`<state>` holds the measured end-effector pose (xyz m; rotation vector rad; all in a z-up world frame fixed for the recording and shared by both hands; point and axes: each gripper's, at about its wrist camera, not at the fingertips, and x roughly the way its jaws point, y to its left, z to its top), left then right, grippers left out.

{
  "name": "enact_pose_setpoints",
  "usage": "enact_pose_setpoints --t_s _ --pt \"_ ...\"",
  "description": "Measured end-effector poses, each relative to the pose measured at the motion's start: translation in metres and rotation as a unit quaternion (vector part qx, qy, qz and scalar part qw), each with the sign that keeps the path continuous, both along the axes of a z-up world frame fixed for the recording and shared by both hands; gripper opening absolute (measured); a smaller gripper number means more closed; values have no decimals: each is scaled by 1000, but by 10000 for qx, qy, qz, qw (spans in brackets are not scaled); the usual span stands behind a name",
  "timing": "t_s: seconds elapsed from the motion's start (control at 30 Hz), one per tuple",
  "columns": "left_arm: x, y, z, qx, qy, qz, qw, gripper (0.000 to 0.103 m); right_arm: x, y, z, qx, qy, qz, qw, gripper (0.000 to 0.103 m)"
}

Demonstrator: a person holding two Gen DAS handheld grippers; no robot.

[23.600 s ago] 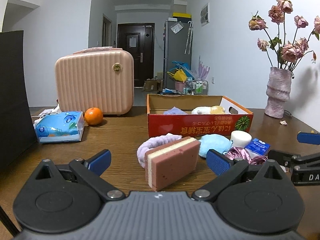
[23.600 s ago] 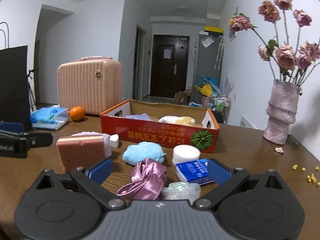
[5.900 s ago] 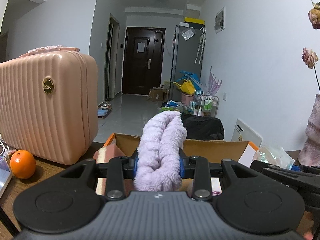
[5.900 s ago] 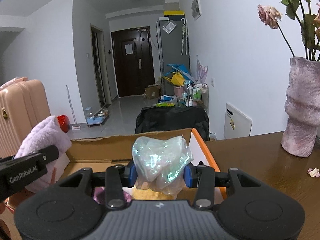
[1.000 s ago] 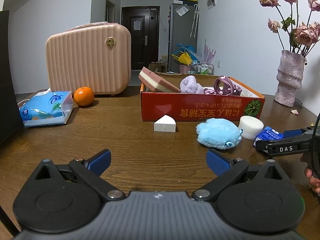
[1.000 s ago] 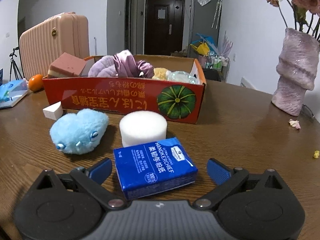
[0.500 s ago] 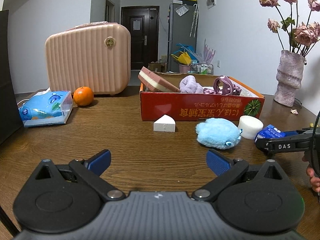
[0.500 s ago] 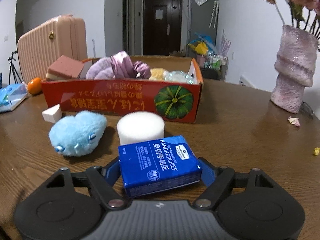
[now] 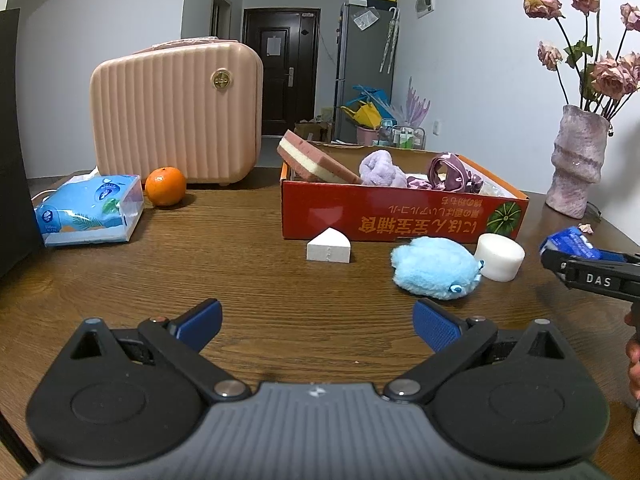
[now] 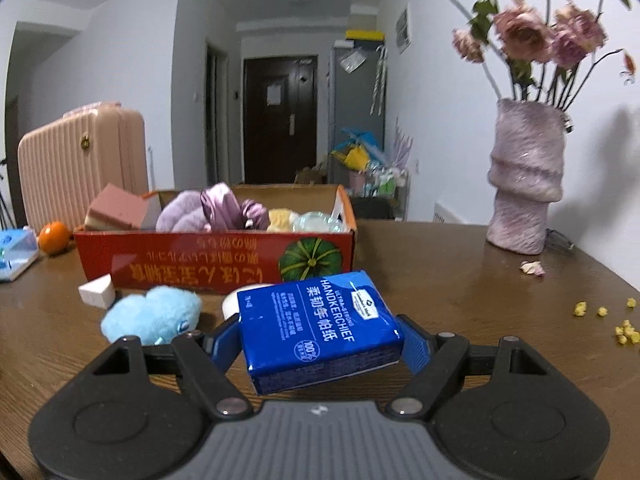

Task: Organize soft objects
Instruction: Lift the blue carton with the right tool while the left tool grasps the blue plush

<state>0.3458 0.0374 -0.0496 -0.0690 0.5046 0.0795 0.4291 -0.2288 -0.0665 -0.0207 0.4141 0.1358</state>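
Tissues in a blue pack (image 10: pixel 320 330) sit squeezed between the two fingers of the right gripper (image 10: pixel 318 340), which holds the pack tilted up off the brown table (image 10: pixel 460 288), just in front of the red box (image 10: pixel 208 260). Wide open with nothing in it, the left gripper (image 9: pixel 318 326) hangs low over the table, with the fluffy blue toy (image 9: pixel 436 268), the round white sponge (image 9: pixel 500 257) and the small white wedge (image 9: pixel 329 246) lying near the box. Inside the box are the pink sponge (image 9: pixel 316 160), the fuzzy purple band (image 9: pixel 380 168) and the shiny purple scrunchie (image 9: pixel 450 170).
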Motion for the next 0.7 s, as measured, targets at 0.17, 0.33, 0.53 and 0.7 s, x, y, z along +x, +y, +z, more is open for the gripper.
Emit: enact_pose_setpoints --t_s 0.17,0.33,0.53,0.7 --pt "0 0 1 -23 -3 -19 10000 103 -15 0 5 23 -239 -160 9996 79" --pt "-1 -2 1 -18 -1 -43 10000 103 -27 -2 8 101 -359 -204 9991 79" --pt "-2 -2 1 -7 -3 -51 10000 103 -31 -2 10 141 -455 -201 9987 79" --pt "0 -4 -2 38 50 -37 10000 103 -32 -5 12 244 -505 -213 9982 79"
